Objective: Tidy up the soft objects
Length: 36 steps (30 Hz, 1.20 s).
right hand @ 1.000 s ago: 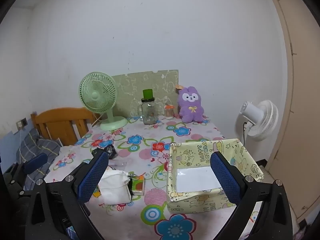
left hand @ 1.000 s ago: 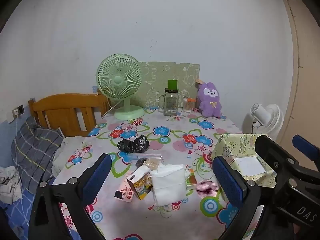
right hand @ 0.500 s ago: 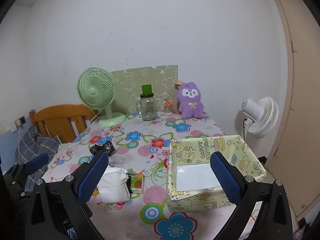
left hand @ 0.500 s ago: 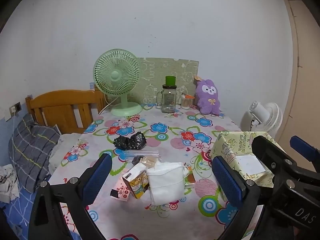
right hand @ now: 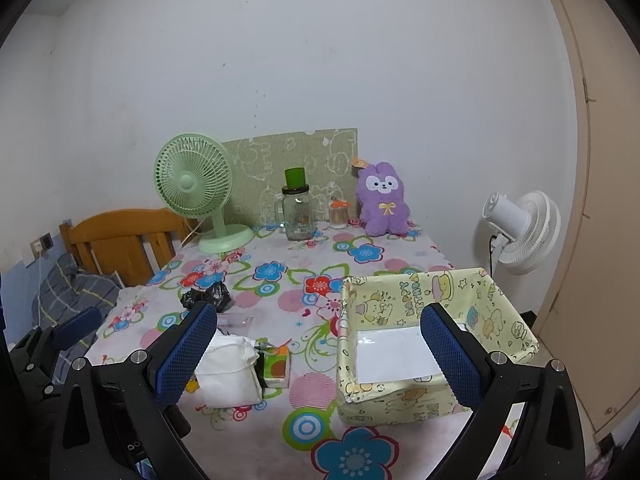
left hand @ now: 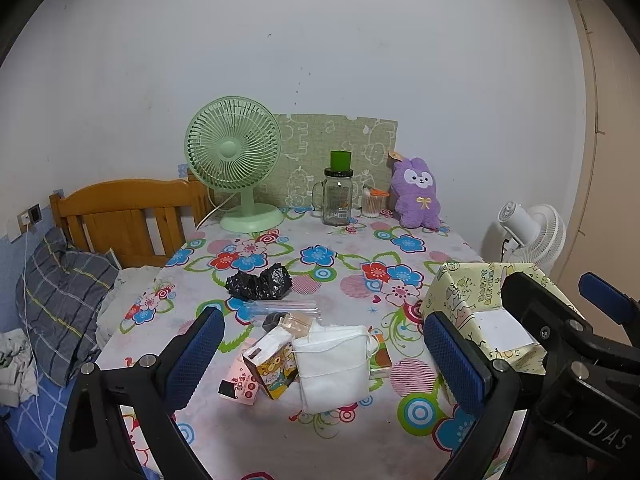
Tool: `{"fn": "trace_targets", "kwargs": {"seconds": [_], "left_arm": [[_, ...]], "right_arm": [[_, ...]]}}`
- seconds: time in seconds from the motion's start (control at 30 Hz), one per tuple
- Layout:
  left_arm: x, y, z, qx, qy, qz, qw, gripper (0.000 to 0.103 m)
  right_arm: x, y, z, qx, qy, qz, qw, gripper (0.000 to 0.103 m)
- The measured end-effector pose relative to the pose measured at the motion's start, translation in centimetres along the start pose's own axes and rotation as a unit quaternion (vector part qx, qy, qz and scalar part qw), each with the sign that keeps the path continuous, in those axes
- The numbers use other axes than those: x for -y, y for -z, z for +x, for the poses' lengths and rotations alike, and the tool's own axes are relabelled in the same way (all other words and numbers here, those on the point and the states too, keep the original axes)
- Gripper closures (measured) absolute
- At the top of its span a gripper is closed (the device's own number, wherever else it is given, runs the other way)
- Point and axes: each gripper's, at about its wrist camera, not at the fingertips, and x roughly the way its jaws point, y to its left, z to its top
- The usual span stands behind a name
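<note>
White wall fills the back of both my views, with a floral-clothed counter (left hand: 348,432) running up to it and a wooden bed headboard (left hand: 120,212) at about 9 o'clock. From largest down: the pale yellow fabric box (right hand: 404,396) sits open-topped on the counter's near right, a white sheet flat on its floor; in my left view it lies at 3 o'clock, partly behind my right claw's black frame. At 12 o'clock along the wall stand a green desk fan (left hand: 234,160), a purple plush rabbit (left hand: 416,196) and a glass jar with a green cap (left hand: 338,196). Near the counter's middle, the soft white pouch (left hand: 334,364) lies flat, touching a small printed carton (left hand: 272,364) on its left and a green-orange packet (right hand: 274,368) on its right. A crumpled black bag (left hand: 258,282) rests beyond them, toward 11 o'clock. My left claw (left hand: 320,360) hovers above the pouch with both blue pads spread wide, grasping nothing. My right claw (right hand: 316,356) is likewise released, hanging between the pouch and the box.
</note>
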Motion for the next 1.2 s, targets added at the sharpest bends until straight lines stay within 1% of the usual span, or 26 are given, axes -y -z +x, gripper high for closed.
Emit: {"fn": "trace_targets", "kwargs": {"seconds": [0.5, 0.73, 1.2], "left_arm": [[0.11, -0.15, 0.08, 0.001, -0.002, -0.001, 1.0, 0.005], [0.04, -0.22, -0.1, 0.0, 0.0, -0.001, 1.0, 0.008], [0.09, -0.2, -0.39, 0.003, 0.002, 0.003, 1.0, 0.009]], "right_arm": [[0.09, -0.16, 0.12, -0.001, 0.002, 0.005, 1.0, 0.0], [0.11, -0.16, 0.12, -0.001, 0.002, 0.006, 1.0, 0.0], [0.16, -0.1, 0.11, -0.002, 0.001, 0.006, 1.0, 0.0]]}}
